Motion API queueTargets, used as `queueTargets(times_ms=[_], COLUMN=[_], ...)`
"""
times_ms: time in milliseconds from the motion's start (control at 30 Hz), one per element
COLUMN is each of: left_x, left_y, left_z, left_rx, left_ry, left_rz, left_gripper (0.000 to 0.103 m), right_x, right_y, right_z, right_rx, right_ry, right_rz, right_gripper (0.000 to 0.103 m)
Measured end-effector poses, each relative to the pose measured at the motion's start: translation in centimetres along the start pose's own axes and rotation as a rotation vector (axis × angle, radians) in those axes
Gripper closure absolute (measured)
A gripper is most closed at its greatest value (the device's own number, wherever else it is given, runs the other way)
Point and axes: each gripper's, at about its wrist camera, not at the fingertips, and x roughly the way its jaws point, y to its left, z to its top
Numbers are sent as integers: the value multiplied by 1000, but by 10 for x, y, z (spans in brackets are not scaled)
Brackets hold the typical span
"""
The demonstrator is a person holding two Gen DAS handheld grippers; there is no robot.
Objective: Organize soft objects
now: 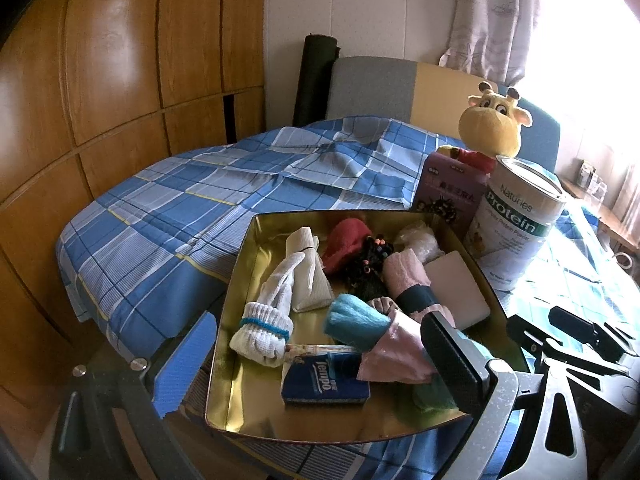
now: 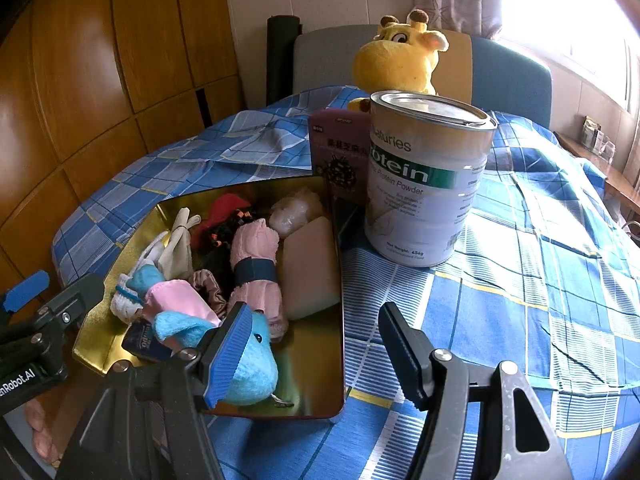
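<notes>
Both claws gape empty over the gold tray [image 1: 236, 300] (crowded); bare bedspread [image 2: 500, 280] lies right.

Glossy gold metal tray [image 1: 240, 280] with mirror-smooth walls, holding a ribbed white knit sock bundle [image 1: 266, 320], a fuzzy blue plush toy [image 2: 252, 372] and a smooth matt white foam block [image 2: 312, 268]. Woven blue checked cotton bedsheet [image 2: 500, 312] beneath, matt and creased; shiny tin protein can [image 2: 424, 184]; polished, glossy brown wooden wardrobe panels [image 1: 112, 60].
</notes>
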Motion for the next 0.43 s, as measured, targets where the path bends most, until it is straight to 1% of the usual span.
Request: queueTargets(times_ms=[267,333,433], left_x=[-4,-3,-1], left_y=[-2,0,2], left_z=[-2,-1,0], left_rx=[13,14,11], left_ry=[-23,-22,-10], left_rz=[15,14,7], left_gripper=[1,2,2], right_x=[2,2,-2], right_y=[-1,-1,-6], right_z=[-1,-1,1], right_rx=[10,10,19], right_ry=[4,2,-18], right_rz=[-6,-6,-17], right_gripper=[36,36,36])
